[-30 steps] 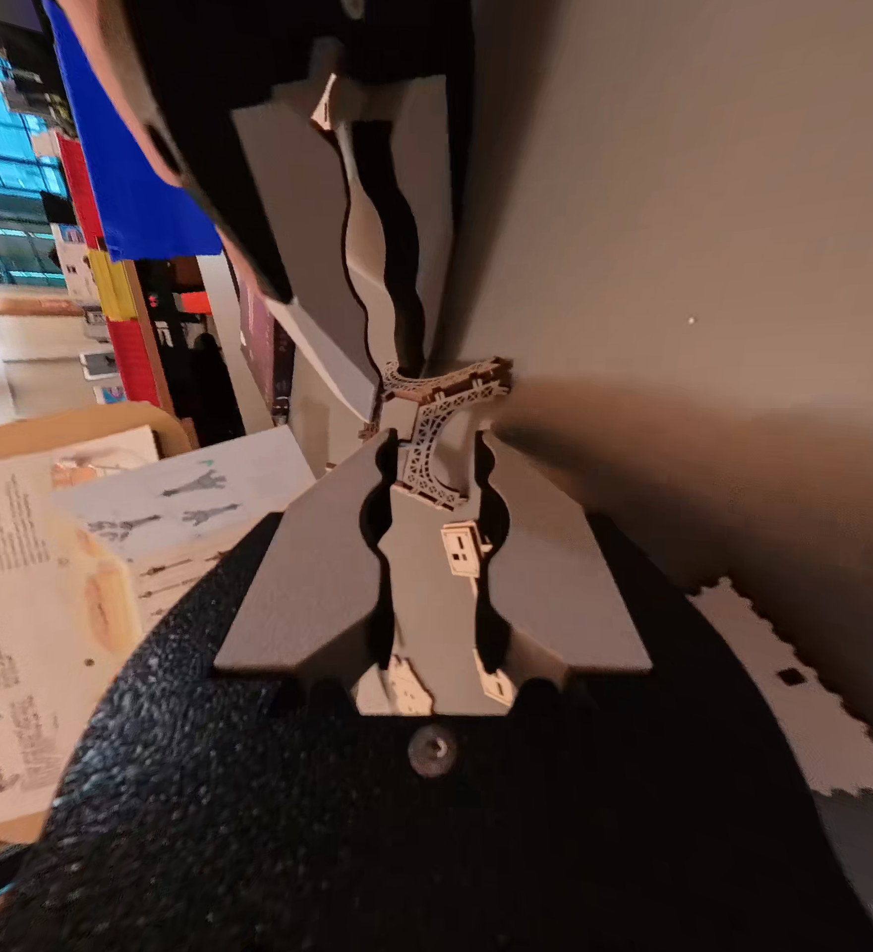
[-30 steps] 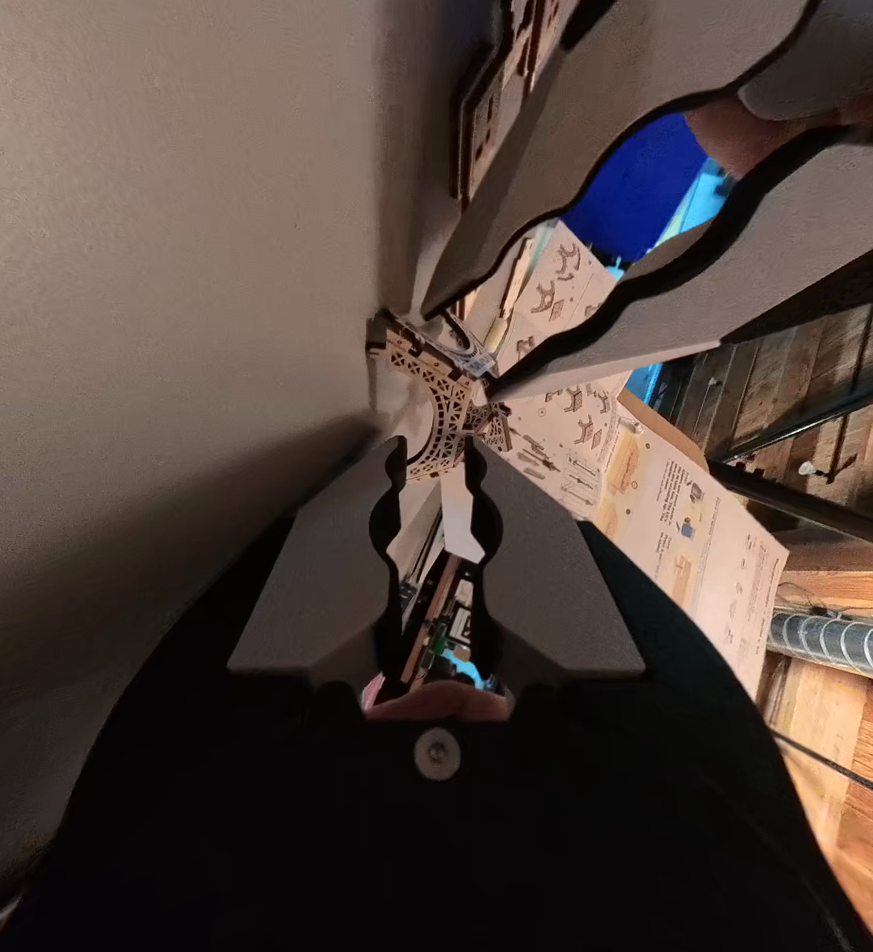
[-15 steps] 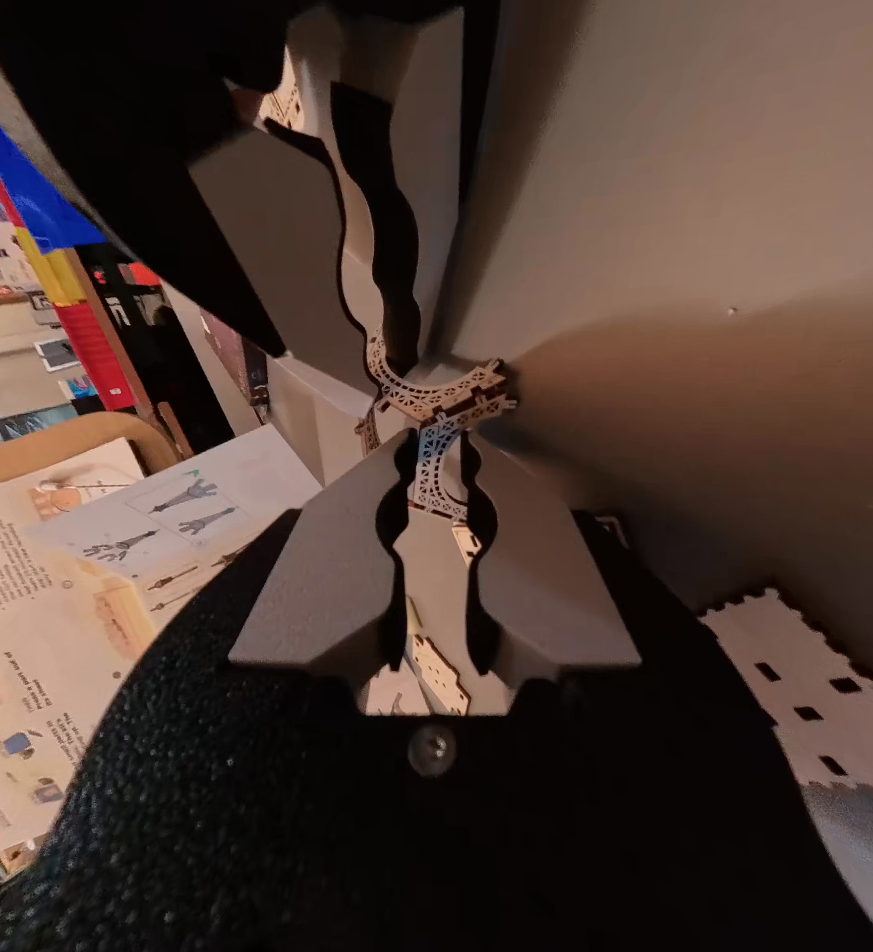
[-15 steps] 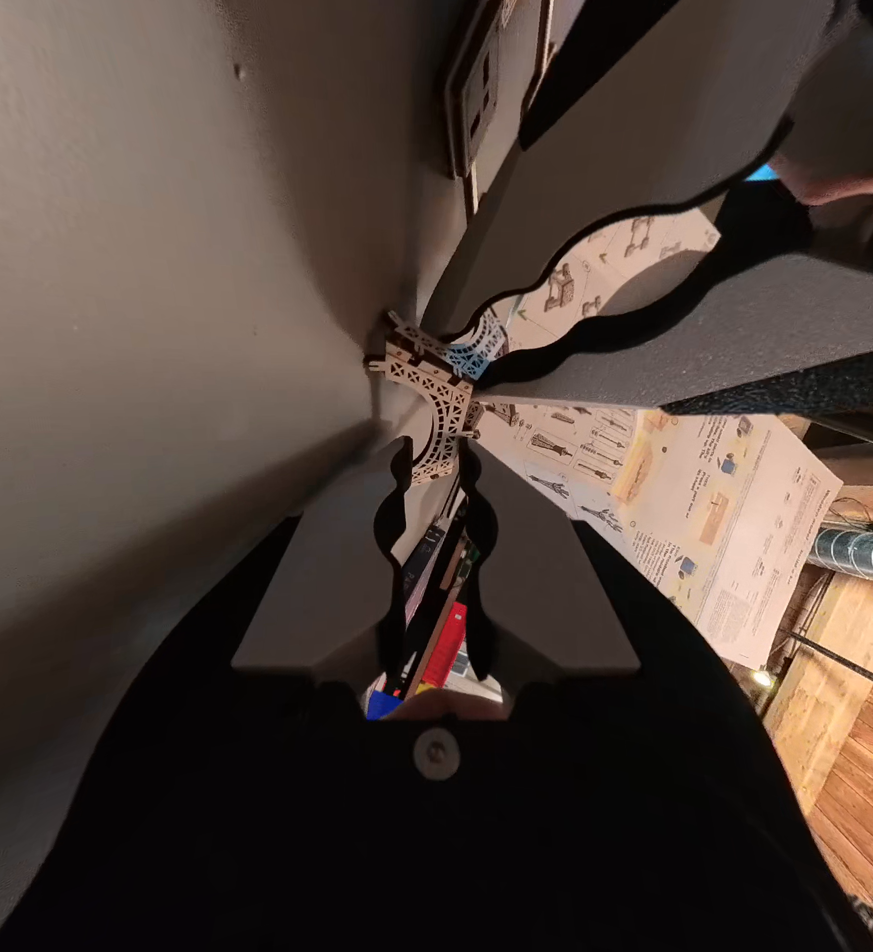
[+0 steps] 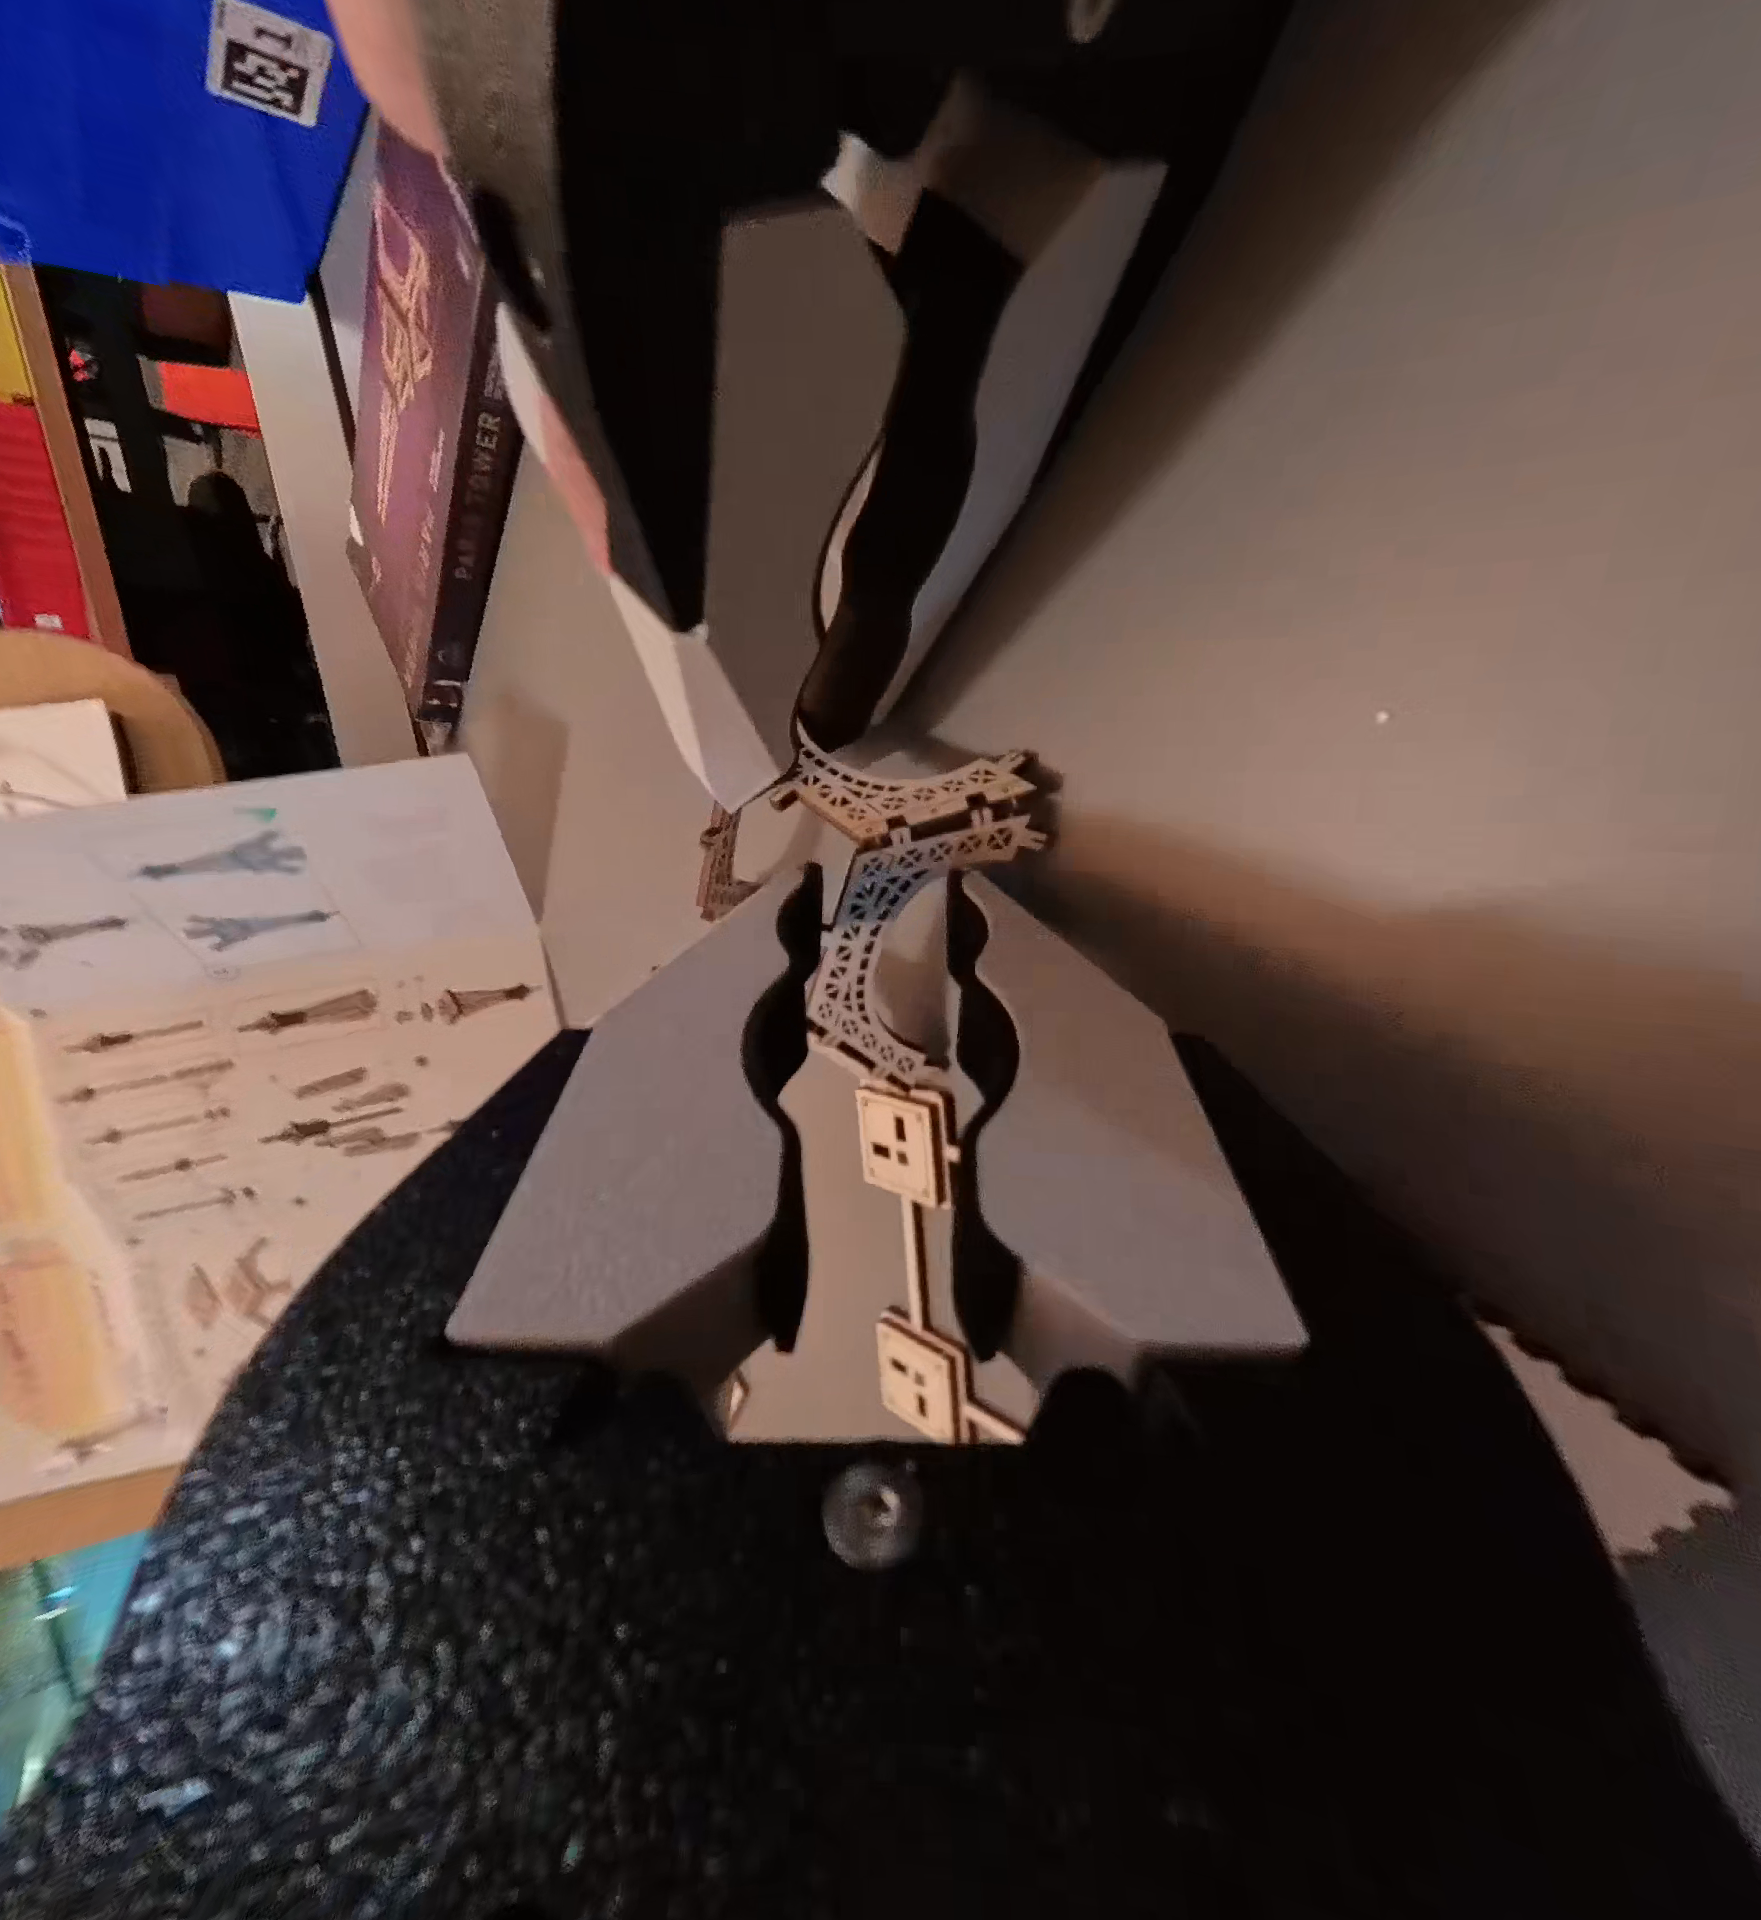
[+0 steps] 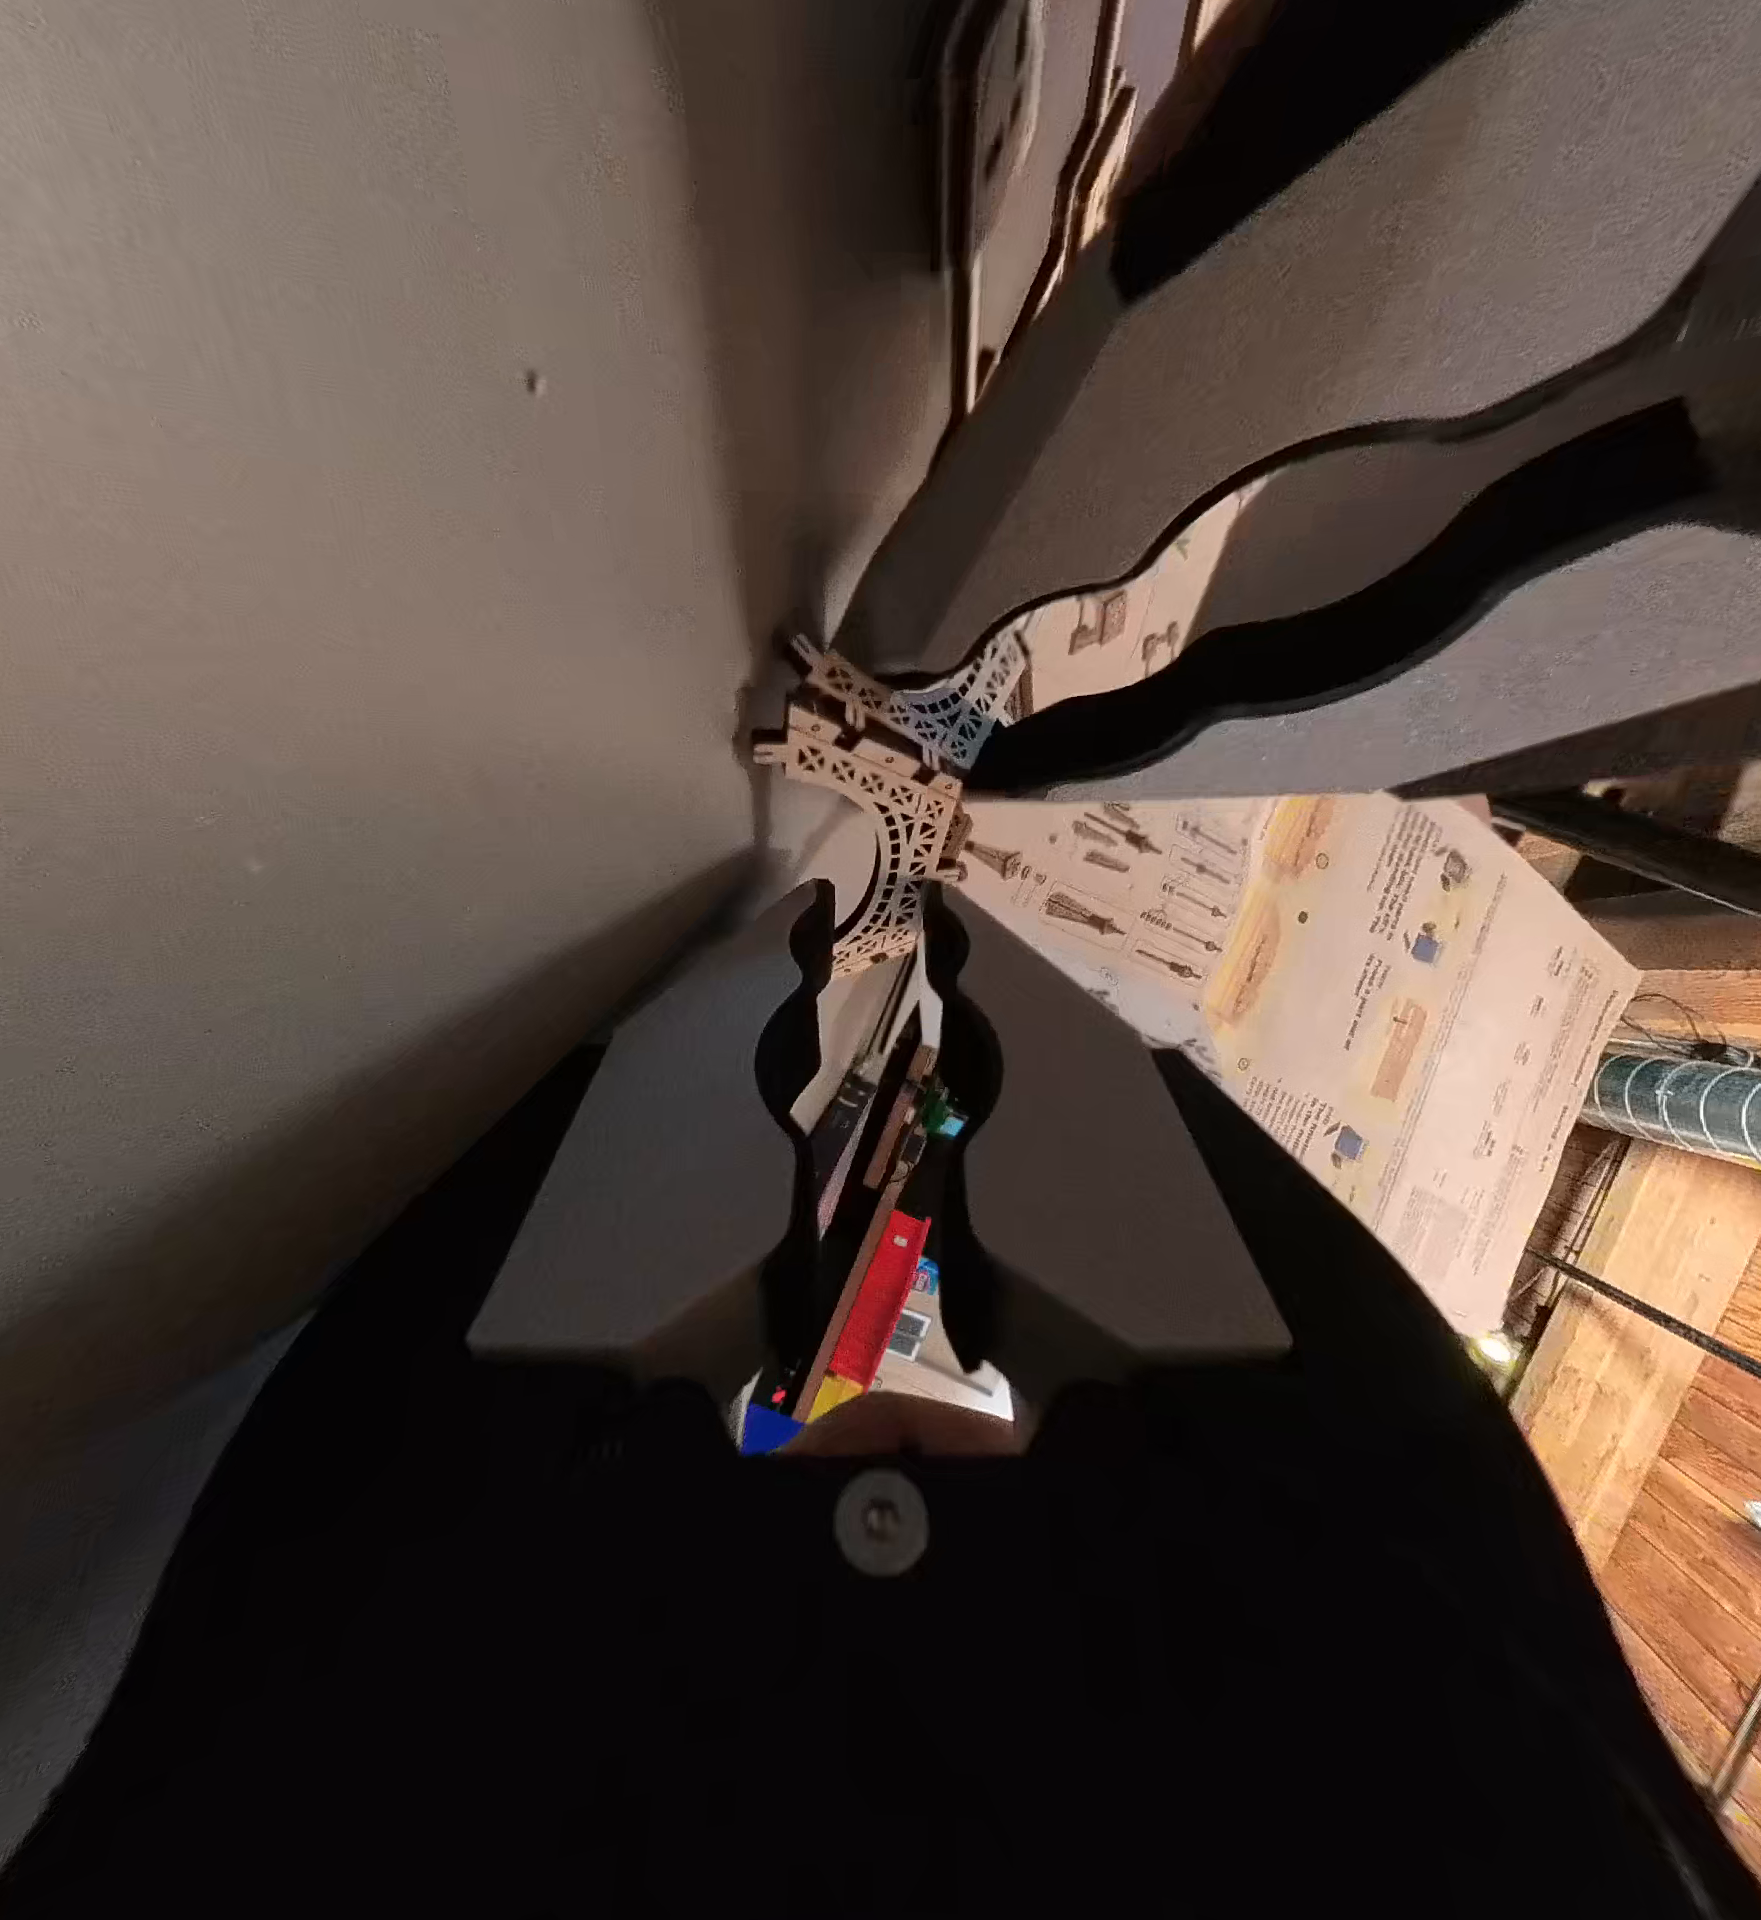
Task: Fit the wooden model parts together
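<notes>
The left claw (image 5: 881, 904) is nearly closed, its tips pinching a curved lattice leg of the small wooden tower base (image 5: 902, 831). The right claw (image 6: 881, 920) is likewise almost closed and grips another arched leg of the same tower base (image 6: 876, 769), coming at it from the opposite side. In the left wrist view the right claw (image 5: 803, 748) reaches down from above to the top edge of the piece; in the right wrist view the left claw (image 6: 990, 717) comes in from the upper right. The tower base is held up just above the grey counter (image 5: 1478, 623). A strip of square wooden parts (image 5: 907, 1226) lies on the counter under the left claw. An instruction sheet (image 5: 232, 987) lies to the left, with a dark box (image 5: 429, 436) standing behind it.
</notes>
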Motion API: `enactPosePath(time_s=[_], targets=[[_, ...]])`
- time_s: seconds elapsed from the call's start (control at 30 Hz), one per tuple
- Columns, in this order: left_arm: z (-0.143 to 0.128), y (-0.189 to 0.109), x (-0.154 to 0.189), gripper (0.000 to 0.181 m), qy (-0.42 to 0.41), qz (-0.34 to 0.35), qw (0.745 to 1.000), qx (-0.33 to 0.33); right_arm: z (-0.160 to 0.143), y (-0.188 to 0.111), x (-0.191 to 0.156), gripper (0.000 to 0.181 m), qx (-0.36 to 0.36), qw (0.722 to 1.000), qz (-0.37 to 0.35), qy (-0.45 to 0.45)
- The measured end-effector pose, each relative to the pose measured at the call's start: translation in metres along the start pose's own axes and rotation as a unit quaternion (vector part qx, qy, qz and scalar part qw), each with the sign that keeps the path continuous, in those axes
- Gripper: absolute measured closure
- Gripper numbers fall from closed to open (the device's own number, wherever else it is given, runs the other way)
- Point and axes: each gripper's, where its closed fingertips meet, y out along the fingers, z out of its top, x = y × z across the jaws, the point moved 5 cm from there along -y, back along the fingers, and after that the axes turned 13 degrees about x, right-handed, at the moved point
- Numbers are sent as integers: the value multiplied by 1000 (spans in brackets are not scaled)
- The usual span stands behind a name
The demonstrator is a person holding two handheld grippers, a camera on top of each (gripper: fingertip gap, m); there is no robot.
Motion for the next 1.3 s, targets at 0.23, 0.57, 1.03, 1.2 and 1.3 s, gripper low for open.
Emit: enactPosePath(time_s=[0.23, 0.57, 1.03, 1.2, 1.3], targets=[[-6, -18, -5, 141, -56, 84, 995, 8, 1, 1, 1, 166, -14, 1000, 3, 1], [-2, -9, 11, 164, -489, 31, 870, 49, -11, 3, 0, 166, -90, 995, 18, 27], [-8, 9, 0, 165, -581, -91, 802, 100, -15, 4, -2, 166, -90, 995, 17, 29], [-9, 10, -2, 171, -566, -128, 807, 112, -17, 5, -2, 167, -90, 995, 17, 33], [-12, 10, -2, 175, -582, -152, 790, 121, -18, 5, -3, 167, -88, 995, 16, 36]])
